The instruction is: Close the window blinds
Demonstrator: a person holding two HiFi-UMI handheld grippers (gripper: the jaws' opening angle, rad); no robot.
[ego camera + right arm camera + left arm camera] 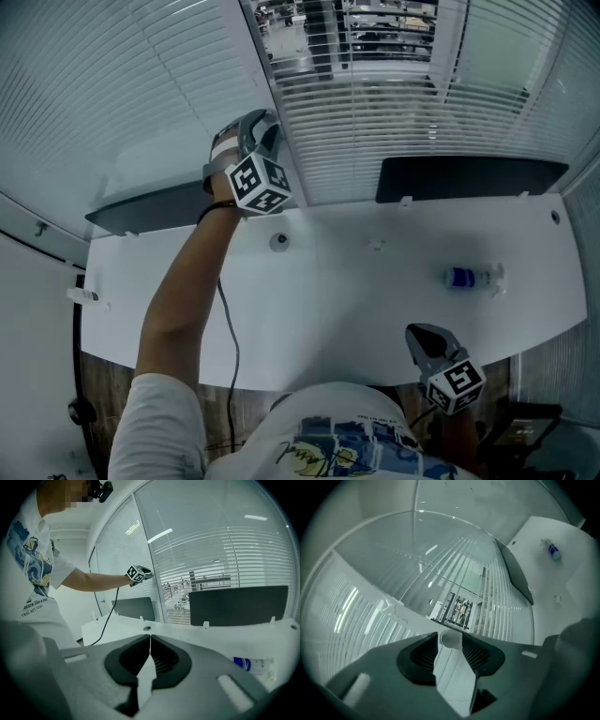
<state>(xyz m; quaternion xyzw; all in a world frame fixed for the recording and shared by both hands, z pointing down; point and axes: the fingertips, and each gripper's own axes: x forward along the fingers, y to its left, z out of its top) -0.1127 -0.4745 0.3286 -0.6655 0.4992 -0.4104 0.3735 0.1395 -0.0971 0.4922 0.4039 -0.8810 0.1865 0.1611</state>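
Observation:
White slatted blinds (394,112) hang over the window behind the desk, and their lower slats stand open enough to show the room beyond. A second blind (103,84) covers the pane to the left. My left gripper (259,127) is raised against the frame between the two panes. In the left gripper view its jaws (450,644) stand apart, with the round end of a white blind wand (450,638) between the tips. My right gripper (427,342) hangs low at the desk's front edge. Its jaws (149,641) are shut on nothing.
A white desk (356,291) runs under the window, with two dark screens (469,178) (150,208) at its back. A small blue-labelled bottle (466,277) lies at the right. A cable (230,347) drops from my left arm across the desk.

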